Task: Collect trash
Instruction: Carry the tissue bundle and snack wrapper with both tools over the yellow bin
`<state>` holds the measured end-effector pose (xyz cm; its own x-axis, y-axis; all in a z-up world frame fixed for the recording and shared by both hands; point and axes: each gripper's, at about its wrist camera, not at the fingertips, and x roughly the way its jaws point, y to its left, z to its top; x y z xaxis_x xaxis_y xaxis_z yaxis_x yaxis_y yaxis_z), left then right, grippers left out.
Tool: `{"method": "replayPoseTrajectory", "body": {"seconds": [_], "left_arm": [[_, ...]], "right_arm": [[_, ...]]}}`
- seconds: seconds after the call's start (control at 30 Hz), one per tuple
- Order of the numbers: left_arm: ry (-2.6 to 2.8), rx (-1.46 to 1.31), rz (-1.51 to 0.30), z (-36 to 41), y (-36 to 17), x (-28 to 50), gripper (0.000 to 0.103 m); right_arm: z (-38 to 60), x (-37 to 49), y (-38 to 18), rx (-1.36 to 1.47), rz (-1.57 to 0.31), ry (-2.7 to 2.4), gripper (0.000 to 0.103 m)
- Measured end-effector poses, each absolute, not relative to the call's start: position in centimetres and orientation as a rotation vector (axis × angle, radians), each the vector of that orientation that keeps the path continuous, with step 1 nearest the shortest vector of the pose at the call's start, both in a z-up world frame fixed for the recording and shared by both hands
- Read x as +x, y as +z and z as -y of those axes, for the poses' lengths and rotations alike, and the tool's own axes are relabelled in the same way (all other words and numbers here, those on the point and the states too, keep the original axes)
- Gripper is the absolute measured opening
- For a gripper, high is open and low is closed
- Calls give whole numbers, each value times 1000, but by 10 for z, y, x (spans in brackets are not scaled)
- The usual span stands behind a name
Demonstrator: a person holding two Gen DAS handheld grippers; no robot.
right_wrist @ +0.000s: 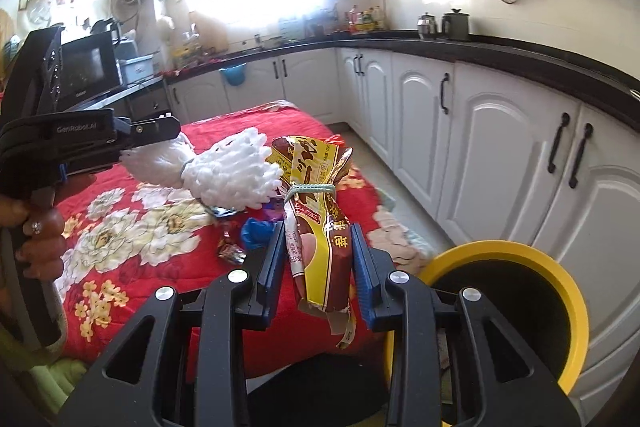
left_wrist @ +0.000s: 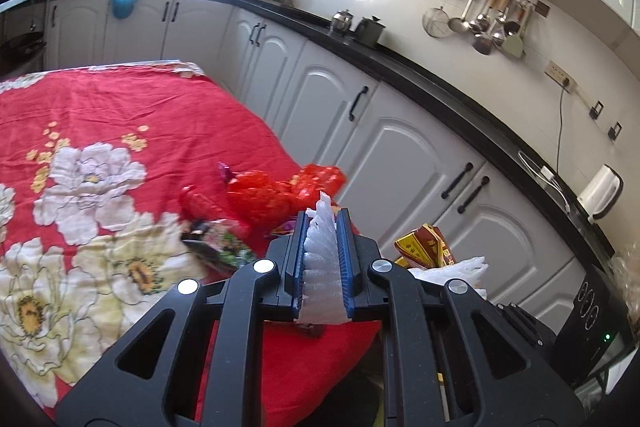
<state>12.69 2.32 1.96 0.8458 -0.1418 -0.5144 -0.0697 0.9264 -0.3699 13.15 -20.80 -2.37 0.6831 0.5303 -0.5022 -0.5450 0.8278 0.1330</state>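
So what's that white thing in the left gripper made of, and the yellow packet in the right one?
White thing: looks like soft foam netting, matte, with a bubbly mesh texture. Yellow packet: probably thin plastic film, glossy and printed, crinkled, with sharp highlights.

r gripper (right_wrist: 318, 259) clamps yellow wrapper (right_wrist: 320, 227), yellow bin (right_wrist: 560, 279) nearby

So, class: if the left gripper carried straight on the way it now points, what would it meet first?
Probably the red plastic bag on the table's red floral cloth. It lies just beyond the white foam netting that the left gripper holds, though depth is unclear.
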Motion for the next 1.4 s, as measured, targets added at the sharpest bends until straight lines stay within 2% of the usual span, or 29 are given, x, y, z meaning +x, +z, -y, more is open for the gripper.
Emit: {"method": "replayPoseTrajectory", "body": {"seconds": [0.77,1.4], "left_arm": [[-142,-251,-574,58,13,152,9],[-162,-72,-616,118,-25,169,9]], "right_arm": [[303,145,-35,77,-567,406,30],[355,155,-54,158,-602,300,30]]}}
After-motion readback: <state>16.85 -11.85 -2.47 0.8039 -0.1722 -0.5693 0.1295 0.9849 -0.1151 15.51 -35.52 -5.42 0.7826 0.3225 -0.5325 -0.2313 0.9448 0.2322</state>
